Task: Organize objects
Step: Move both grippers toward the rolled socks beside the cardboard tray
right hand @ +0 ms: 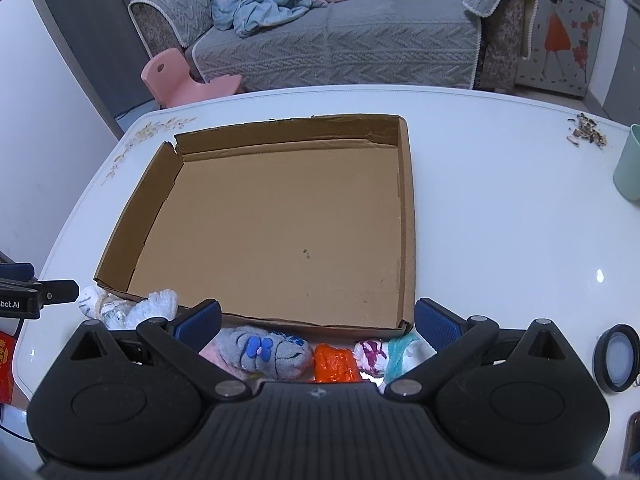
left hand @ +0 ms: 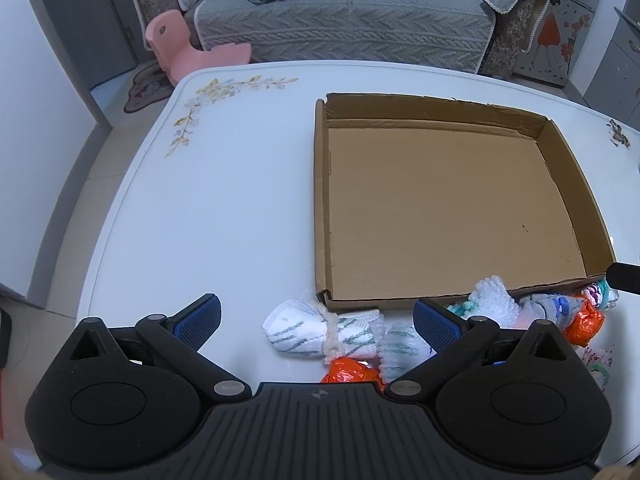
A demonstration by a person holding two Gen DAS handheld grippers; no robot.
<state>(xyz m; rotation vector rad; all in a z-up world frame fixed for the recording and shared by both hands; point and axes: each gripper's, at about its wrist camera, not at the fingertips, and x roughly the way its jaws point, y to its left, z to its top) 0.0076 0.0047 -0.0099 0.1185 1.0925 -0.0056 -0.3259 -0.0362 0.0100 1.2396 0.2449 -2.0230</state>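
A shallow, empty cardboard box lies on the white table. Along its near wall lie rolled sock bundles. In the left wrist view my left gripper hangs open over a white bundle with green stripes, with an orange bundle nearer me. In the right wrist view my right gripper stands open above a grey bundle with a blue flower, an orange one and a white-purple-teal one. Neither gripper holds anything.
A pale green cup and a scatter of seed husks sit at the table's right. A round black-rimmed lid lies near the right gripper. Beyond the table stand a grey sofa and a pink child's chair.
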